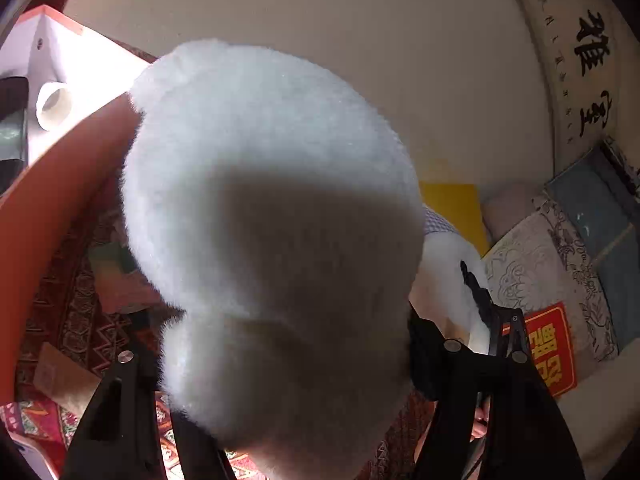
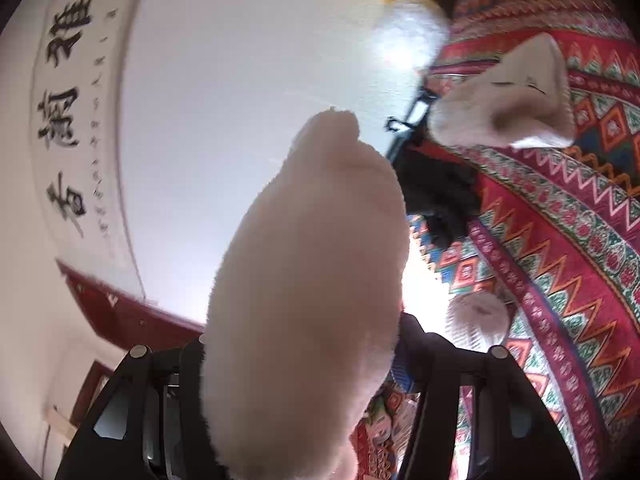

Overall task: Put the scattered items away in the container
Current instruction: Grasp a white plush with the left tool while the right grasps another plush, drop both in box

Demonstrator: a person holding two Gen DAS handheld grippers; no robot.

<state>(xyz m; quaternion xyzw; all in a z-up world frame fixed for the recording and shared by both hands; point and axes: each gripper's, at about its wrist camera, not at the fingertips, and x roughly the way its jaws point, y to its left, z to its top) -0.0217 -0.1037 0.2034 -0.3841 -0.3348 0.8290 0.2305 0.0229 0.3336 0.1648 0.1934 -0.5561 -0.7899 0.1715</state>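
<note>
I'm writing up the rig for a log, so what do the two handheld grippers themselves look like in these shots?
Both look alike. The left gripper has two matte black, angular plastic jaws, each with a round silver pin near its upper end and a cut-out window lower down. The right gripper shows the same black jaws, silver pins and windows. No cables, labels or sleeves can be made out in either wrist view.

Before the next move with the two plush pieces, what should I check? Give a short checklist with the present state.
1. Left gripper shut on white plush: ok.
2. Right gripper shut on pinkish plush: ok.
3. Container in view: cannot tell; an orange curved rim shows at left.
4. Path ahead visible: not ok, plush fills both views.
5. Items left on patterned cloth: not ok, beige plush remains.
</note>
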